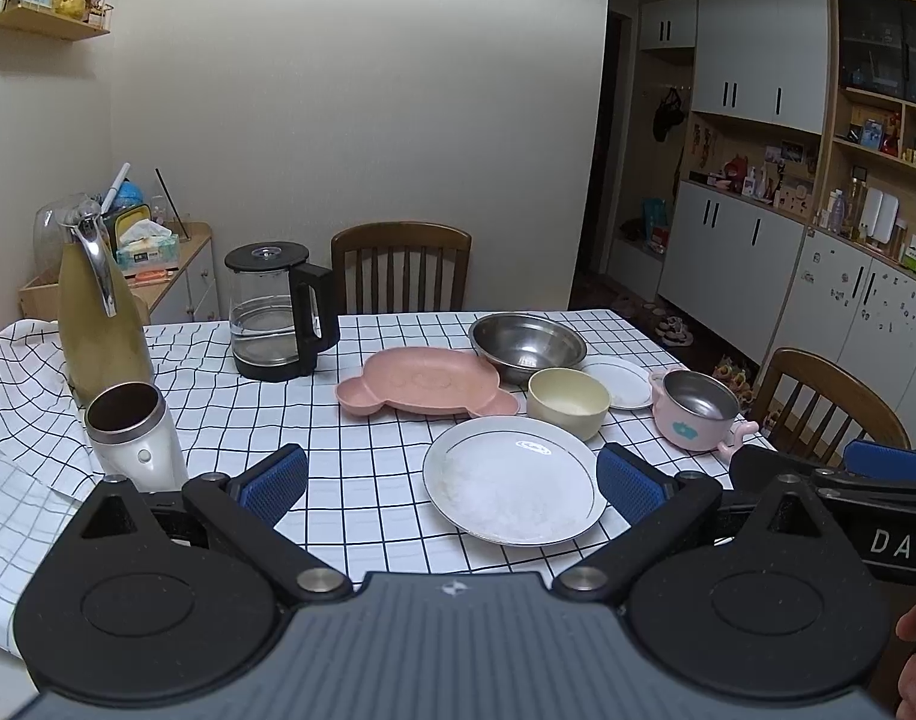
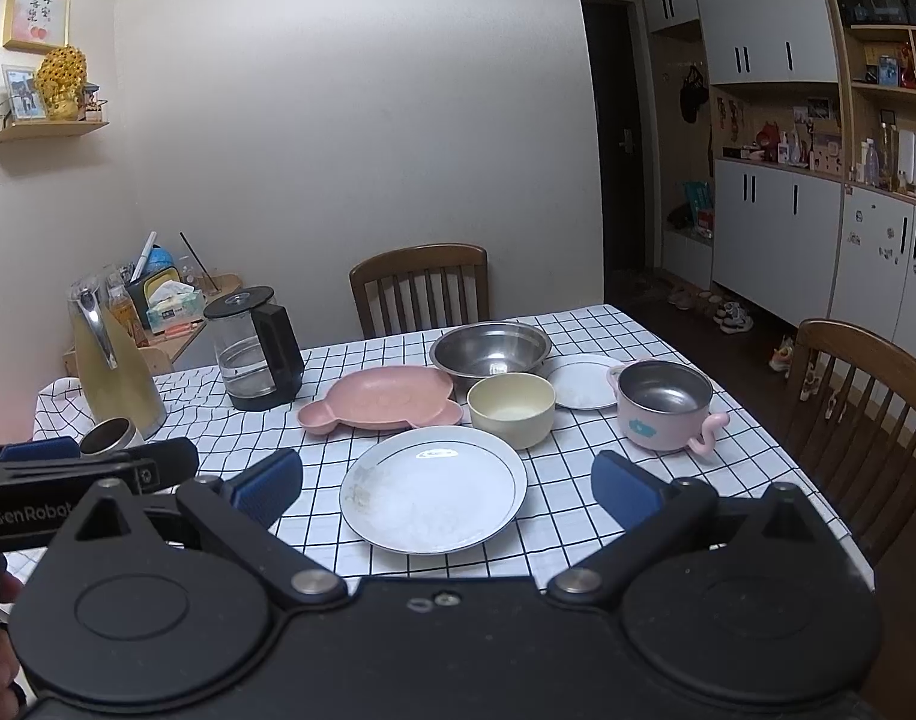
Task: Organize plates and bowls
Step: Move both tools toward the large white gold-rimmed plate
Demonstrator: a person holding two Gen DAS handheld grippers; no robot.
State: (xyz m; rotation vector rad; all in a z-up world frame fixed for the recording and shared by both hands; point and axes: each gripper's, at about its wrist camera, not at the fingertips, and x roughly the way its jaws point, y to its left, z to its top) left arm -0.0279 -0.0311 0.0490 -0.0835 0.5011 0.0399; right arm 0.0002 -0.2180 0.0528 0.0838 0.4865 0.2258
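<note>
A large white plate point(image 1: 509, 483) point(image 2: 433, 489) lies near the front of the checked table. Behind it stand a cream bowl point(image 1: 568, 401) point(image 2: 511, 408), a pink bear-shaped plate point(image 1: 425, 387) point(image 2: 383, 402), a steel bowl point(image 1: 527, 345) point(image 2: 490, 351), a small white plate point(image 1: 623, 383) point(image 2: 584, 389) and a pink handled bowl point(image 1: 695, 411) point(image 2: 665, 405). My left gripper point(image 1: 452, 483) is open and empty, above the front edge. My right gripper point(image 2: 446, 483) is open and empty, with the large plate between its fingers in view.
A glass kettle point(image 1: 278, 312) point(image 2: 255, 348), a gold jug point(image 1: 101, 324) point(image 2: 113, 366) and a white cup point(image 1: 134, 432) point(image 2: 110, 435) stand at the left. Wooden chairs stand behind point(image 1: 401, 267) point(image 2: 419, 288) and right point(image 2: 866, 414) of the table.
</note>
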